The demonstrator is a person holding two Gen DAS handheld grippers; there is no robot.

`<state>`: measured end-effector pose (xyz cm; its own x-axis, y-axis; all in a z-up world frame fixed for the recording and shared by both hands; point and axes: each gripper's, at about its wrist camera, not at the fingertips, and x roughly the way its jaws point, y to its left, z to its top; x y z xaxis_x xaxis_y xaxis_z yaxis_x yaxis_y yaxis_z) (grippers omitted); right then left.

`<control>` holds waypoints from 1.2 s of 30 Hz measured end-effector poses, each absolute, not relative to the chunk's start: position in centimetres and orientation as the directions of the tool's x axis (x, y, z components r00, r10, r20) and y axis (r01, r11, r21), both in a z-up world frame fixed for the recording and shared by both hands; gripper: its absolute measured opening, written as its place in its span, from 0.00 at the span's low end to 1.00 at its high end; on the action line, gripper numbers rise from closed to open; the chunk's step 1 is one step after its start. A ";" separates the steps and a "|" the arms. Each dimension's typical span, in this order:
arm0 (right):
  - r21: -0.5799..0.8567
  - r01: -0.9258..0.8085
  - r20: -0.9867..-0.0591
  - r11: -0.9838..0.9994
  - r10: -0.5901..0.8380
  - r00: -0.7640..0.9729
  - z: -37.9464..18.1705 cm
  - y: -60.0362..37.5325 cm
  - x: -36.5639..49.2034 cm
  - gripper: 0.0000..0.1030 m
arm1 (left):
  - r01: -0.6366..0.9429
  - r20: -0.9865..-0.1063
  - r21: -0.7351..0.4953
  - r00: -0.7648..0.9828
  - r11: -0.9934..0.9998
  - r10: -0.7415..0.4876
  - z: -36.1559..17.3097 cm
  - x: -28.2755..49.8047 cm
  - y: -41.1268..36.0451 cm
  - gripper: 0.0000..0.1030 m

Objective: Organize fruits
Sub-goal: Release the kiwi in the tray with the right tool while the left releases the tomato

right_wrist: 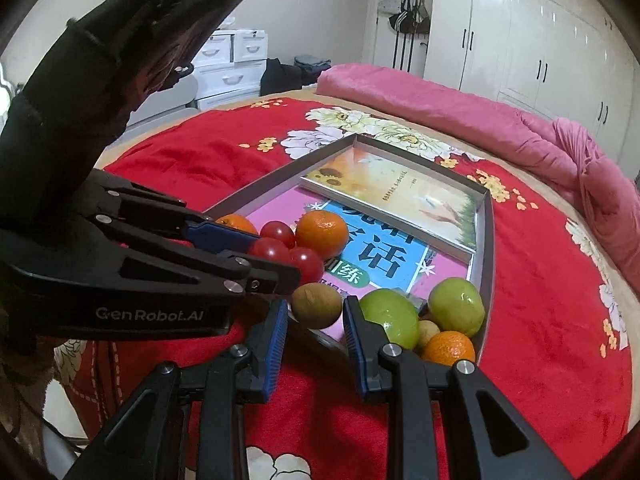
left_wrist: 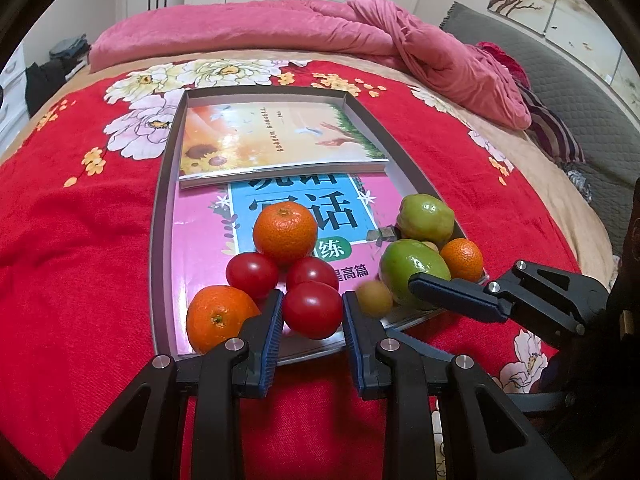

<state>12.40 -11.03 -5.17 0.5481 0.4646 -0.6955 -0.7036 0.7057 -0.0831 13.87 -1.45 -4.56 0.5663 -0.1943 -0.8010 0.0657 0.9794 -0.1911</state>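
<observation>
Left wrist view: the left claw [left_wrist: 313, 312] grips a red tomato [left_wrist: 313, 310] at the near edge of the tray [left_wrist: 160, 216], beside two other tomatoes and two oranges. The right claw [right_wrist: 316, 312] holds a small brown fruit [right_wrist: 317, 305] at that same edge, just beside the green fruit [right_wrist: 390, 316]. Judged step: grouping by kind. Next move: set each fruit with its like, release gently against rolling.

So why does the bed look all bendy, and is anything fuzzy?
Left wrist view: the fisheye lens curves the bed, corners go black, the small brown fruit is blurred. Right wrist view: same bending, glare on the sunflower book, brown fruit fairly sharp.
</observation>
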 end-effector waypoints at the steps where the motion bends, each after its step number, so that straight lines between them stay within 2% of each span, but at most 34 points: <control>1: -0.080 -0.703 -0.697 0.707 0.465 0.547 -5.2 -11.1 12.4 0.30 | 0.065 -0.802 -0.189 0.566 0.980 -0.192 -4.6 13.9 -1.4 0.29; 8: -0.097 -0.701 -0.695 0.706 0.457 0.556 -5.0 -11.1 12.0 0.35 | 0.065 -0.801 -0.190 0.566 0.980 -0.194 -4.6 13.9 -1.4 0.29; 10: -0.110 -0.695 -0.684 0.710 0.453 0.571 -4.7 -11.3 11.9 0.44 | 0.066 -0.801 -0.192 0.566 0.979 -0.195 -4.6 13.9 -1.5 0.29; 12: -0.125 -0.681 -0.674 0.721 0.442 0.592 -4.4 -11.5 11.8 0.49 | 0.066 -0.801 -0.190 0.566 0.980 -0.193 -4.6 13.9 -1.4 0.29; 31: -0.120 -0.643 -0.669 0.756 0.417 0.615 -4.1 -12.5 12.5 0.50 | 0.066 -0.802 -0.190 0.565 0.980 -0.194 -4.7 13.9 -1.4 0.30; 36: -0.118 -0.641 -0.670 0.758 0.416 0.615 -4.2 -12.5 12.5 0.53 | 0.062 -0.800 -0.196 0.567 0.979 -0.196 -4.7 13.8 -1.3 0.31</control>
<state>12.53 -12.55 -4.17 0.6150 0.4159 -0.6699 -0.6411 0.7584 -0.1176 13.76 -1.34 -4.66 0.5667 -0.1963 -0.8002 0.0623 0.9786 -0.1960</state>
